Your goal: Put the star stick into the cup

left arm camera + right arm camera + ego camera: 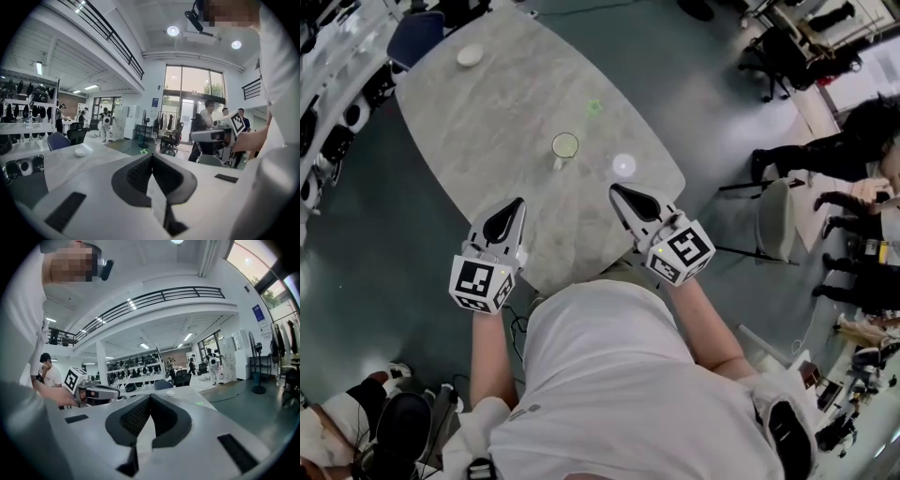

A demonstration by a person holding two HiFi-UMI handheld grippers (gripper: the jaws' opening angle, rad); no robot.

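Left gripper [517,206], fingers together, empty, hovers at the worktop's [478,122] near edge. The cup [564,146] stands mid-worktop, and the green star stick [593,108] lies beyond it. Right gripper [620,193], fingers together, empty, should probably open before reaching for the stick.

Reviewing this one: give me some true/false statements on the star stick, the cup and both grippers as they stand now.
1. The green star stick is already in the cup. False: it rests on the table, beyond the cup and apart from it.
2. The right hand-held gripper is shut and empty. True.
3. The left hand-held gripper grips the cup. False: its jaws are together on nothing, near the table's close edge.
4. The cup stands upright. True.
5. A white bowl sits at the table's far end. True.
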